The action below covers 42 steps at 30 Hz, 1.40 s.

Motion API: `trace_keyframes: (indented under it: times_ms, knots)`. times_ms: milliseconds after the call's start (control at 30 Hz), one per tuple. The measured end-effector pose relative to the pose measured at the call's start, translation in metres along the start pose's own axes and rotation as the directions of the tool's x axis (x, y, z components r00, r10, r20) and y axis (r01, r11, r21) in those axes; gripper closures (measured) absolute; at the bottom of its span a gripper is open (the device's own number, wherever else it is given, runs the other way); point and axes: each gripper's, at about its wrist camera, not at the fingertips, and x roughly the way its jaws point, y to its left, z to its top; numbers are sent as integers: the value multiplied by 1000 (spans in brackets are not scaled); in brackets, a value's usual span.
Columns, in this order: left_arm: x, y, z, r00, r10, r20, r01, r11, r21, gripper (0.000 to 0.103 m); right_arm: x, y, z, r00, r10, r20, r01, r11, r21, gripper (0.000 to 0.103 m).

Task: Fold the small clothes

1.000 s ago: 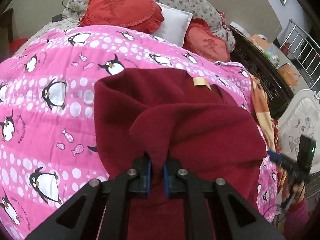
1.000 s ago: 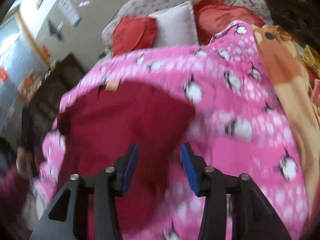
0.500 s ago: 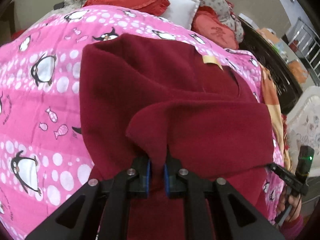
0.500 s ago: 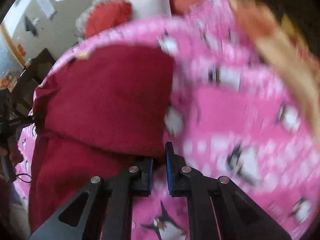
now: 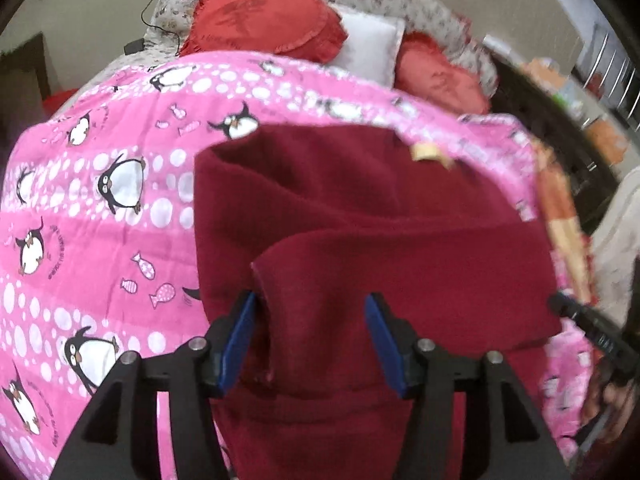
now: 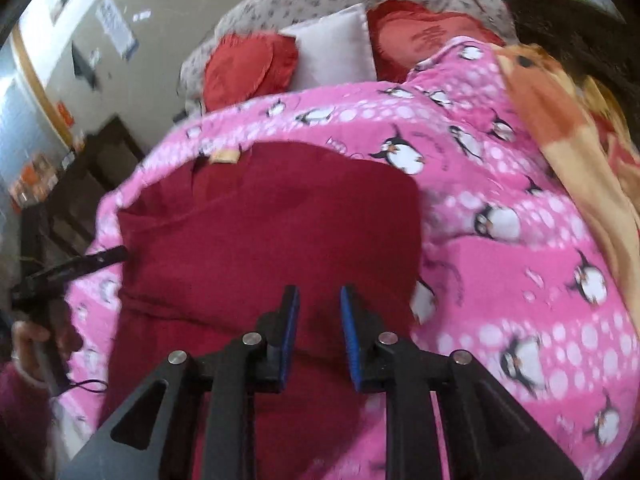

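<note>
A dark red fleece garment [image 5: 360, 208] lies on the pink penguin bedspread [image 5: 100, 184], its near part folded over onto itself, with a small tan label [image 5: 426, 152] at its far edge. My left gripper [image 5: 310, 304] is open, its blue pads either side of the folded edge without gripping it. In the right wrist view the same garment [image 6: 272, 220] lies folded, and my right gripper [image 6: 320, 300] is open just above its near edge. The left gripper's tip shows at the left in that view [image 6: 80, 264].
Red heart-shaped cushions [image 5: 264, 20] and a white pillow [image 5: 370, 46] lie at the bed's head. An orange blanket [image 6: 568, 128] lies along the bed's right side. Dark wooden furniture [image 5: 560, 128] stands beyond the bed on the right.
Both grippers were shut on the garment's folded edge half a second ago. Both have now opened and let go, and the fold rests on the garment.
</note>
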Motion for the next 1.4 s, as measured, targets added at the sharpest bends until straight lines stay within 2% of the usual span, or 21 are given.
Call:
trace_keyframes:
  times_ms: [67, 133, 200, 467, 767, 867, 1033, 1133, 1233, 1400]
  knots:
    - [15, -1, -1, 1000, 17, -26, -17, 1000, 5, 43, 23, -7, 1, 997, -56, -46, 56, 998, 3, 103]
    - [20, -1, -3, 999, 23, -27, -23, 1000, 9, 42, 34, -18, 2, 998, -27, -59, 29, 999, 34, 103]
    - [13, -3, -4, 999, 34, -21, -33, 999, 27, 42, 28, -24, 5, 997, 12, -82, -6, 997, 76, 103]
    - [-13, -3, -19, 998, 67, 1, -67, 996, 51, 42, -16, -12, -19, 997, 3, -71, 0, 999, 46, 103]
    - [-51, 0, -44, 997, 74, 21, -75, 996, 56, 40, -24, 7, -37, 995, 25, -97, -20, 999, 44, 101]
    - [-61, 2, -49, 997, 68, 22, -69, 997, 42, 39, -12, 10, -38, 993, 12, -116, -7, 999, 47, 93]
    - [-82, 7, -60, 998, 52, 25, -53, 998, 22, 39, 20, 0, -48, 984, 0, -178, 16, 996, 85, 90]
    - [-101, 13, -69, 999, 32, 36, -33, 999, 5, 39, 3, 2, -50, 986, 6, -169, 11, 995, 98, 90]
    - [-124, 23, -84, 999, 3, 45, -3, 1000, -12, 33, -23, 7, -56, 985, 37, -170, -25, 997, 73, 90]
    - [-163, 38, -115, 998, -57, 34, 57, 998, -20, 28, -73, 12, -85, 976, 88, -201, -87, 996, 11, 84]
